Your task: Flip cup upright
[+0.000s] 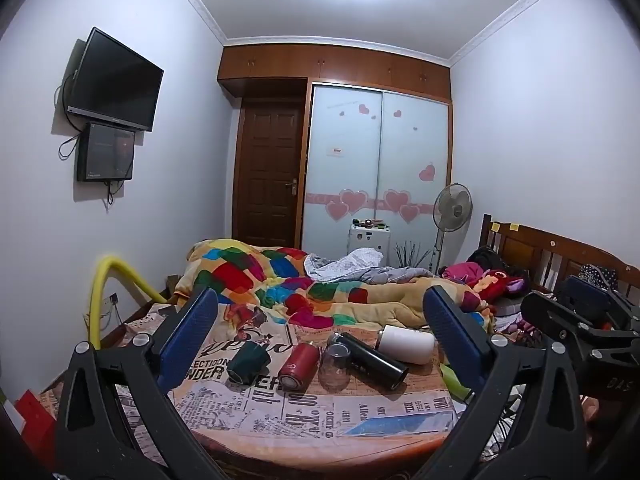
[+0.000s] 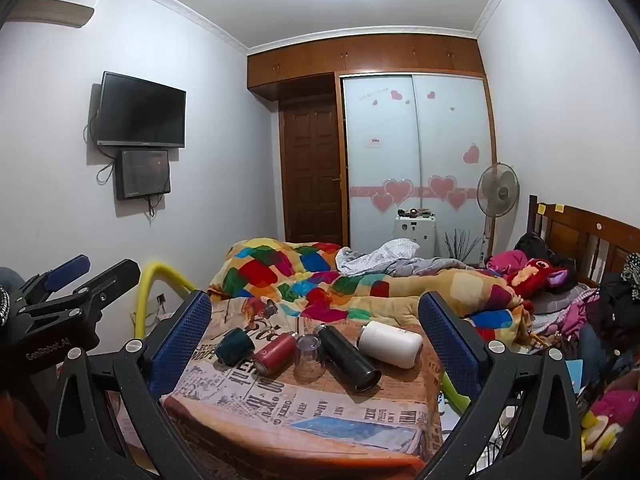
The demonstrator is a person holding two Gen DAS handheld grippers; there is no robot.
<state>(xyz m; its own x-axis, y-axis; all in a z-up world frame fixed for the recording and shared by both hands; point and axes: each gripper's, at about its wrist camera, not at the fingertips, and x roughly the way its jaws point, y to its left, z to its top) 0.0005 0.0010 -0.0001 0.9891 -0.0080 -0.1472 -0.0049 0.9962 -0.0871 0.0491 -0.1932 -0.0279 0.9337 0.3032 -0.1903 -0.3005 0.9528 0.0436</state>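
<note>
Several cups and flasks lie on a newspaper-print cloth on the bed. From left: a dark green cup on its side, a red flask on its side, a clear glass standing mouth down, a black flask on its side, a white flask on its side. The right wrist view shows the same: green cup, red flask, clear glass, black flask, white flask. My left gripper is open and empty, well short of them. My right gripper is open and empty too.
A patchwork quilt is heaped behind the cloth. Clothes and toys pile at the wooden headboard on the right. A yellow tube arcs at the left bed edge. The other gripper shows at each view's side.
</note>
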